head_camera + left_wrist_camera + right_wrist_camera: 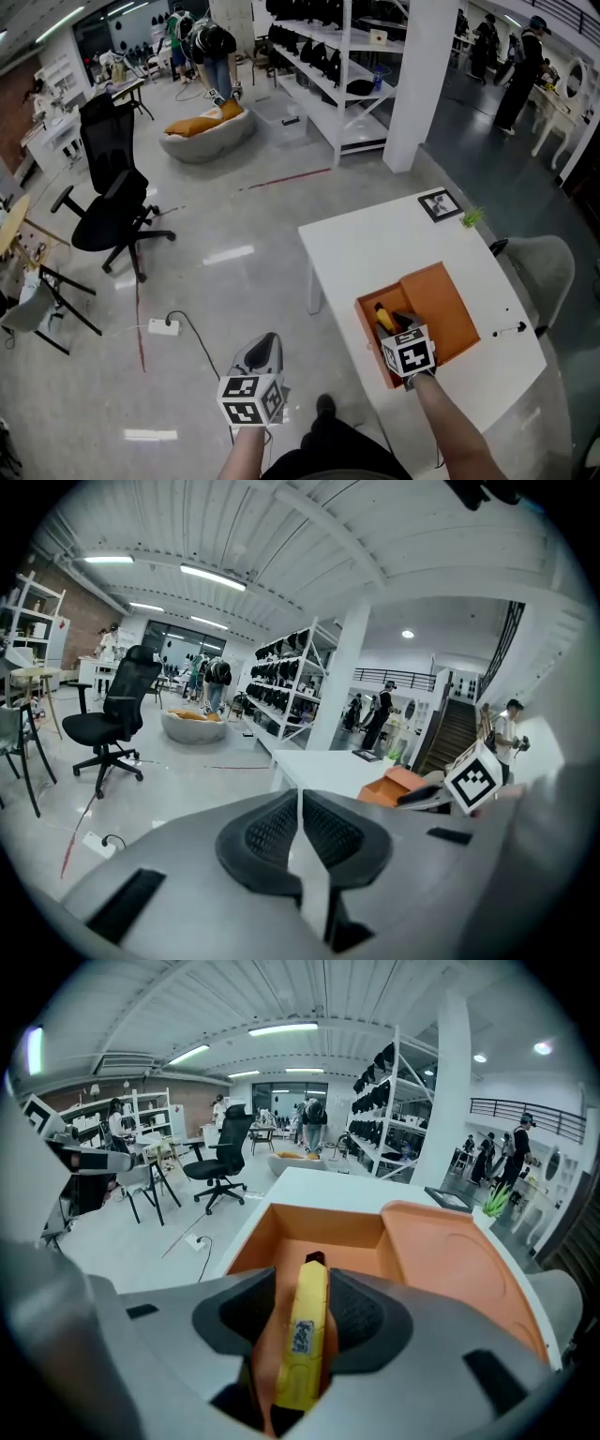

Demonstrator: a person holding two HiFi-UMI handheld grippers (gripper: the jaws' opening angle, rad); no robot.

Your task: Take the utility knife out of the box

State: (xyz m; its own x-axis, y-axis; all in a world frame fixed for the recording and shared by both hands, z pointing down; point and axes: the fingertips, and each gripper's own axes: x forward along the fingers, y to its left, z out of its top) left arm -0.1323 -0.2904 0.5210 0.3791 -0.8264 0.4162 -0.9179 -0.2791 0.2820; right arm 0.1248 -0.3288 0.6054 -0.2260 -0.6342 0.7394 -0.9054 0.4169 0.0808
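The right gripper (302, 1286) has its jaws pinched on the yellow knife (300, 1340). The knife runs lengthwise between the pads, so they bear on its long flat sides, probably for a steady lift. Its dark tip points into the open orange box (319, 1227), and it looks low inside the walls, not yet clear. The lid (464, 1260) lies flipped aside on the white worktop (328, 1190), leaving access. The left gripper (300, 808) hangs beside the worktop with its jaws pressed together on nothing, likely unneeded.

The left gripper (265, 345) and right gripper (395, 322): grey moulded shells, black ribbed pads (361, 1312), each carrying a white cube (251, 398) printed with black square markers (one per visible face). Wearer: dark clothing (337, 459), dark shoe (325, 405).
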